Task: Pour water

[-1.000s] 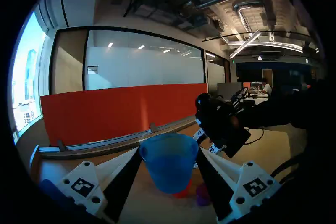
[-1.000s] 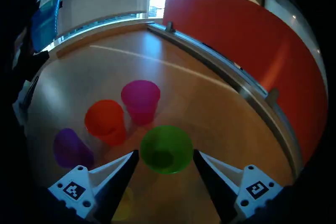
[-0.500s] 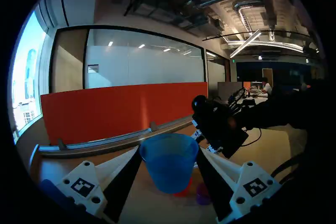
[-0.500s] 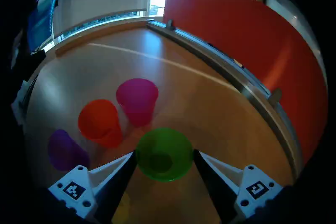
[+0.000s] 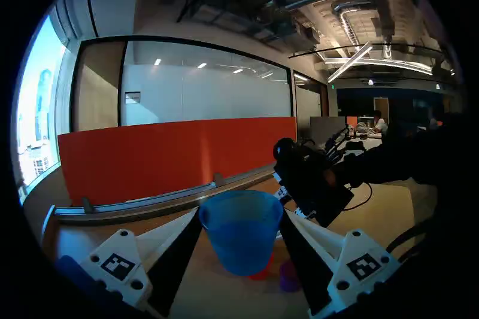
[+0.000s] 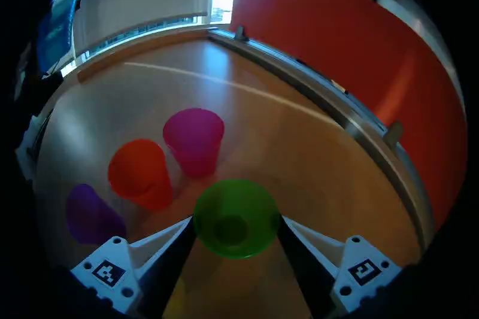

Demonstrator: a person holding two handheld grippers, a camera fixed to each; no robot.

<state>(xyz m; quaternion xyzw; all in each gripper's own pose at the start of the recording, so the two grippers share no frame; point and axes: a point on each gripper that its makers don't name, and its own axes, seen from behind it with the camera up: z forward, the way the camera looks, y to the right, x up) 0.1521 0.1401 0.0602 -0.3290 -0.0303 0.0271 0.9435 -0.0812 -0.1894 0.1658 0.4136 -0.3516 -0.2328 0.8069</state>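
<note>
Left gripper view showed the left gripper (image 5: 239, 223) clamped on an upright blue cup (image 5: 240, 244), both fingers pressing its sides, raised above the wooden table (image 5: 383, 211). Right gripper view looked down on the right gripper (image 6: 236, 229) gripping a green cup (image 6: 235, 214) between its fingers. On the table to the left stood an orange cup (image 6: 139, 172) and a purple cup (image 6: 90, 220), with a magenta cup (image 6: 193, 139) farther off.

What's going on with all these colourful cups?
A person holds a gripper in each hand. The left gripper has a blue cup upright between its fingers, and the right gripper holds a green cup. An orange cup, a pink cup and a purple cup stand on the wooden table beside it. Nothing is pouring yet.
</note>
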